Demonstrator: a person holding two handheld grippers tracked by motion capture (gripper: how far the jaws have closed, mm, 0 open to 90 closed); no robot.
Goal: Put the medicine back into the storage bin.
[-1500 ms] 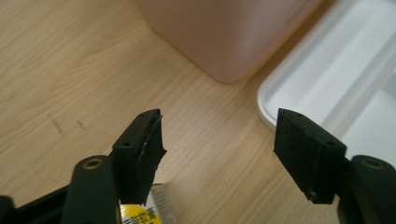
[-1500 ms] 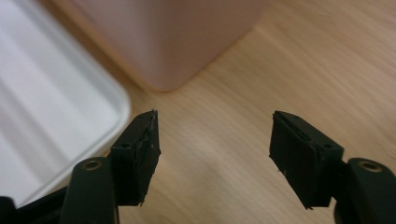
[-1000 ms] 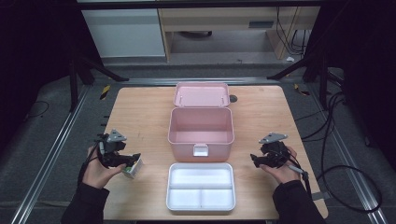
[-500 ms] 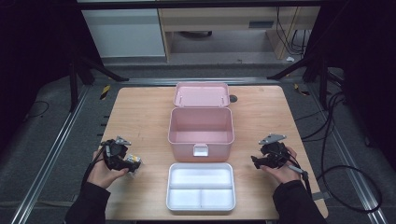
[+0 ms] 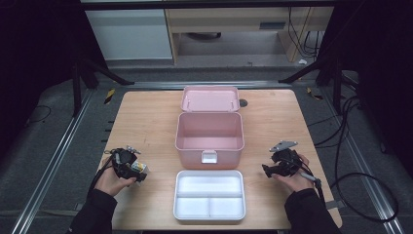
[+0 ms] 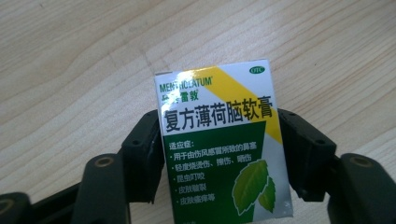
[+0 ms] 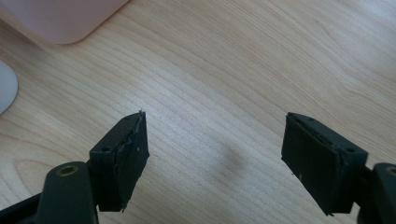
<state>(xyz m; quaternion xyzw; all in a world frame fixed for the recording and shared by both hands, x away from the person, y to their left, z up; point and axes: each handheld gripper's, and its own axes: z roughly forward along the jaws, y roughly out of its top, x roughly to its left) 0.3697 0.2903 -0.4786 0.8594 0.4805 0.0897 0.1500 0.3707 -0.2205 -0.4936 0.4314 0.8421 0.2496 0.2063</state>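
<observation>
Left gripper (image 6: 219, 154) just closing onto small medicine box (image 6: 223, 140), pads touching both sides, box on table (image 5: 146, 122) at eight o'clock of pink case (image 5: 209, 134), right gripper (image 7: 215, 161) spread open over bare wood at four o'clock, white tray (image 5: 209, 201) between hands.

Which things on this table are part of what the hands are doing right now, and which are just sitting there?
In use:
- left gripper, jaws just closing against the sides of the medicine box
- pink case, lid open

Lying about:
- white divided tray
- right gripper, open over bare table
</observation>
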